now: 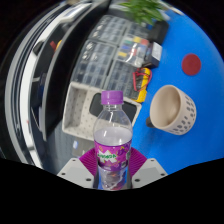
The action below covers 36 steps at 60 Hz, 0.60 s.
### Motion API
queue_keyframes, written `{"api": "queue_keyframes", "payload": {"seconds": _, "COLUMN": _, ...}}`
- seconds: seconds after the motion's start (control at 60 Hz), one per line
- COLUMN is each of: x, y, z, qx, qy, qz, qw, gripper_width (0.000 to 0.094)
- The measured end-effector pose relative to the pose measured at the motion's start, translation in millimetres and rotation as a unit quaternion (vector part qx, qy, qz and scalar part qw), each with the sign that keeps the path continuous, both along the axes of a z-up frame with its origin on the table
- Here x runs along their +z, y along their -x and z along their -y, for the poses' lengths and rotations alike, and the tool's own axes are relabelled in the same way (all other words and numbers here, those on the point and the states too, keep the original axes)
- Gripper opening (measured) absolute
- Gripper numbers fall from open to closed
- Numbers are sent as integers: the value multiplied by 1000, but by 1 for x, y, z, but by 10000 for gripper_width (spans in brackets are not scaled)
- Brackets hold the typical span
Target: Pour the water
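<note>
While the tongs [113, 168] pinch the capped bottle [113, 140] upright, carry it steadily toward the cup [172, 109] on the blue tabletop [200, 95]; the cap [111, 98] likely must come off before tilting.

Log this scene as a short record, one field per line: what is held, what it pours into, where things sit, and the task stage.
gripper: shut on the bottle
bottle: clear plastic, purple cap on, purple label, upright between the fingers
cup: beige, empty as far as visible, beyond the bottle, apart from it
table: blue top with a red dot
rack: white wire grid beyond the bottle
stage: no pouring yet; bottle upright and capped
</note>
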State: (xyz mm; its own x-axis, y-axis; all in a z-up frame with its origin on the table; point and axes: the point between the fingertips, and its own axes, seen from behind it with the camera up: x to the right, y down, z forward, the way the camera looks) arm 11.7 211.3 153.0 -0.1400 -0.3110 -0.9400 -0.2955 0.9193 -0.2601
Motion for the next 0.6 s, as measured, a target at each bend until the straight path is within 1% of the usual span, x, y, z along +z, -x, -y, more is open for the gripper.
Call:
{"api": "queue_keyframes", "payload": {"seconds": 0.067, "x": 4, "y": -6, "z": 10, "qx": -26, "qy": -63, "qz": -6, "qw": 998, "gripper_width": 382}}
{"api": "queue_keyframes", "payload": {"seconds": 0.133, "x": 4, "y": -14, "z": 17, "qx": -43, "qy": -120, "qz": -9, "qw": 992, "gripper_width": 381}}
{"api": "queue_keyframes", "payload": {"seconds": 0.2, "x": 5, "y": -16, "z": 17, "qx": -47, "qy": -174, "qz": -22, "qw": 983, "gripper_width": 380}}
{"api": "queue_keyframes", "payload": {"seconds": 0.3, "x": 1, "y": -22, "z": 12, "qx": -46, "qy": -238, "qz": -42, "qw": 969, "gripper_width": 380}}
{"api": "queue_keyframes", "payload": {"seconds": 0.4, "x": 3, "y": -24, "z": 14, "qx": -58, "qy": -298, "qz": -52, "qw": 951, "gripper_width": 380}}
{"api": "queue_keyframes", "payload": {"seconds": 0.45, "x": 2, "y": -25, "z": 16, "qx": -68, "qy": -319, "qz": -57, "qw": 944, "gripper_width": 381}}
{"api": "queue_keyframes", "payload": {"seconds": 0.5, "x": 1, "y": -26, "z": 17, "qx": -73, "qy": -329, "qz": -63, "qw": 939, "gripper_width": 378}}
{"api": "queue_keyframes", "payload": {"seconds": 0.533, "x": 0, "y": -25, "z": 17, "qx": -75, "qy": -332, "qz": -67, "qw": 938, "gripper_width": 379}}
{"api": "queue_keyframes", "payload": {"seconds": 0.6, "x": 0, "y": -25, "z": 14, "qx": -66, "qy": -327, "qz": -69, "qw": 940, "gripper_width": 380}}
